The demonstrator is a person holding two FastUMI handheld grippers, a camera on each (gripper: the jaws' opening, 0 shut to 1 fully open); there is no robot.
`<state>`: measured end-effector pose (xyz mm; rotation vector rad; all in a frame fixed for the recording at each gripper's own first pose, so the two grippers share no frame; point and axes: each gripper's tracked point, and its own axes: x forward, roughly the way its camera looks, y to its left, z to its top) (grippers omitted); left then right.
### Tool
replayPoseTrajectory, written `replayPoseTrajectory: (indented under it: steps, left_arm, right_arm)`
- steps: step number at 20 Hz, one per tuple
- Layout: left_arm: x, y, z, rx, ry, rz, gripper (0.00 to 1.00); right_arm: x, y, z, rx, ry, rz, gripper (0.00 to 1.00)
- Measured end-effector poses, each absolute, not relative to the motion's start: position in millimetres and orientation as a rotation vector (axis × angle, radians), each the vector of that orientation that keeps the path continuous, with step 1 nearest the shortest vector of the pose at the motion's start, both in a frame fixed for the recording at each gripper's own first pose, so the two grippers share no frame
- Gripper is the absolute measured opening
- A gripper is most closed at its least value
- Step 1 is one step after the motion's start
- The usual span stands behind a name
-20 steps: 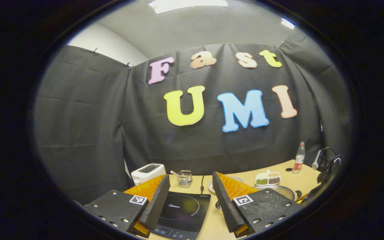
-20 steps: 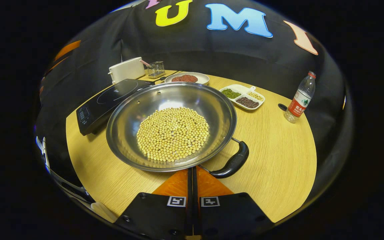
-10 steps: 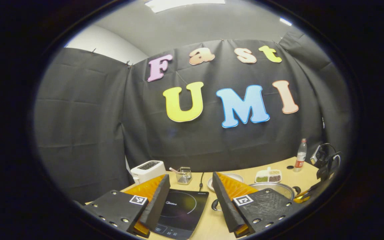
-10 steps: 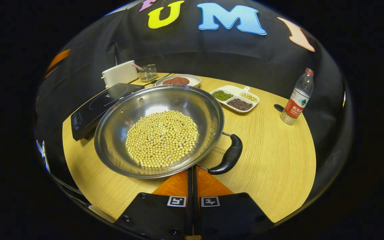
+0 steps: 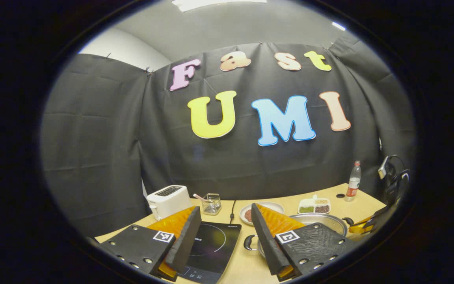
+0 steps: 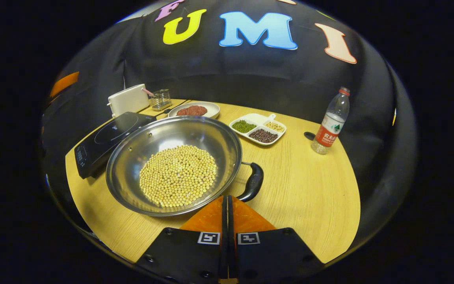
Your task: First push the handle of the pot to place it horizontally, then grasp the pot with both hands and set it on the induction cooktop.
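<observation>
On the table [image 6: 313, 189], the pot [image 6: 132, 157] of beans sits right of the induction cooktop [image 6: 108, 136], its handle [image 6: 252, 183] near the right gripper [image 6: 227, 199], whose fingers are pressed together, empty. The left gripper [image 5: 223, 232] hovers, fingers wide, above cooktop and pot. Plate [image 6: 211, 111], divided dish [image 6: 256, 120] and bottle [image 6: 329, 124] stand farther back.

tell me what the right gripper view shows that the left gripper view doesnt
Right gripper view: it looks down into the pot at the beans, with the right gripper shut near one handle.
Left gripper view: the left gripper open, the cooktop seen between its fingers, the pot's other handle, a ceiling light.
Both: pot, cooktop, toaster, bottle, divided dish, plate.
</observation>
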<state>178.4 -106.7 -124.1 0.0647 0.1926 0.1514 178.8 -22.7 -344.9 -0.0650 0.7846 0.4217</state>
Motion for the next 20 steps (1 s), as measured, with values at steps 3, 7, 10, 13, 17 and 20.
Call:
replayPoseTrajectory:
  steps: [3,7,10,13,17,20]
  left_arm:
    - [189.5,-102.4,-137.3,0.062,0.208,0.113,0.75]
    - [205.7,-101.9,-154.0,0.044,0.228,0.033,0.75]
    - [216.6,-102.6,-171.8,0.021,0.262,-0.020,0.75]
    - [231.5,-102.7,-192.5,0.009,0.300,-0.050,0.75]
    - [247.4,-110.2,-227.4,-0.035,0.382,-0.106,0.78]
    - [256.2,-115.8,-251.6,-0.065,0.440,-0.135,0.78]
  right_arm:
    - [189.0,-28.3,-324.9,0.012,0.743,0.331,0.07]
    - [197.3,-32.3,-301.5,0.079,0.692,0.226,0.74]
    - [200.2,-32.3,-290.7,0.109,0.666,0.164,0.99]
    - [202.2,-28.5,-285.0,0.126,0.655,0.129,0.98]
    - [207.1,-25.3,-284.1,0.109,0.647,0.109,0.98]
    - [210.3,-25.4,-288.8,0.107,0.652,0.093,0.98]
